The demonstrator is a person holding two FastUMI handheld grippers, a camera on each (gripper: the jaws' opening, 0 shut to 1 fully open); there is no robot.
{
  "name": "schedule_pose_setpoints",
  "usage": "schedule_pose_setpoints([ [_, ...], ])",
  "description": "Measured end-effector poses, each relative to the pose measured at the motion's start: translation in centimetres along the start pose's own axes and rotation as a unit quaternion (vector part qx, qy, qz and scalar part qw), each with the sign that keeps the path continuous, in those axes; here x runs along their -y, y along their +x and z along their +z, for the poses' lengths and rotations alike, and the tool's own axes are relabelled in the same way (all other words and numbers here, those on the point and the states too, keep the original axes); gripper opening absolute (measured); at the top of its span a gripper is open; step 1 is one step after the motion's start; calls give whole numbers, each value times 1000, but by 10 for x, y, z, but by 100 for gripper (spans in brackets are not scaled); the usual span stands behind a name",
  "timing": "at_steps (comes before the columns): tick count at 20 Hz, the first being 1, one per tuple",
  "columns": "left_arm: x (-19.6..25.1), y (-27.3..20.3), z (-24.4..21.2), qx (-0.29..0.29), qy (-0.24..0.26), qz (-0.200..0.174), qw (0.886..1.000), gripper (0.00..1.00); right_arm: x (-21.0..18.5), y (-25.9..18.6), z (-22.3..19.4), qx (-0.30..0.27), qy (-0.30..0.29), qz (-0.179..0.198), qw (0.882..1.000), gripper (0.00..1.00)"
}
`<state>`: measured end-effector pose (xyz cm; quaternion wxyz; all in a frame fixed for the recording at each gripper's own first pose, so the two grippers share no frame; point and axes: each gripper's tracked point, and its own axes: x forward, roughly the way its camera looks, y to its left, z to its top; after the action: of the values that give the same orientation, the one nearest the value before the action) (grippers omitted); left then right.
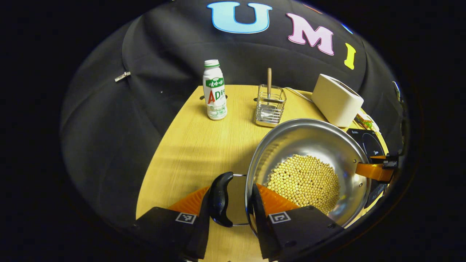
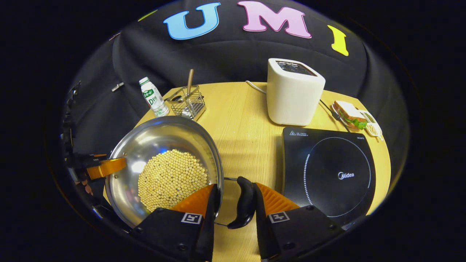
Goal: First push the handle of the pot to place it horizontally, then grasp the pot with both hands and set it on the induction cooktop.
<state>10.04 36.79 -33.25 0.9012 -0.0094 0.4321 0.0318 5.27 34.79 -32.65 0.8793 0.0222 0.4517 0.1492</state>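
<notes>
Both grippers clench black side handles of the shiny steel pot [image 2: 164, 145] (yellow beans inside): left gripper [image 1: 230, 203], right gripper [image 2: 235, 203], beside the black induction cooktop [image 2: 327, 171] at the wooden table's [image 2: 247, 123] right edge.

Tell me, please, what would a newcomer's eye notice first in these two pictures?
First the shiny steel pot, with a heap of yellow beans inside, on the wooden table. A gripper stands at each black side handle, left gripper and right gripper. Right of the pot lies the black induction cooktop.
</notes>
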Motion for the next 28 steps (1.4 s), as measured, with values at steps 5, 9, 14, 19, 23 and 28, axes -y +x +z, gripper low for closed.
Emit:
schedule_pose_setpoints([
  [5, 41, -44, 10, -5, -5, -12, 1000, 58, 34, -55, 14, 9, -9, -6, 1000, 46],
  [9, 92, -64, 16, -5, 0, -29, 1000, 57, 76, -86, 17, 11, -6, -16, 1000, 51],
  [14, 166, -66, 30, -2, 14, -54, 998, 57, 147, -111, 22, 19, 4, -37, 999, 51],
  [19, 233, -58, 36, -5, 22, -74, 997, 58, 213, -121, 26, 18, 13, -53, 998, 51],
  [23, 274, -46, 40, -11, 27, -82, 996, 57, 254, -120, 26, 14, 19, -61, 998, 51],
  [28, 309, -29, 41, -18, 26, -91, 995, 57, 289, -116, 25, 12, 23, -69, 997, 51],
])
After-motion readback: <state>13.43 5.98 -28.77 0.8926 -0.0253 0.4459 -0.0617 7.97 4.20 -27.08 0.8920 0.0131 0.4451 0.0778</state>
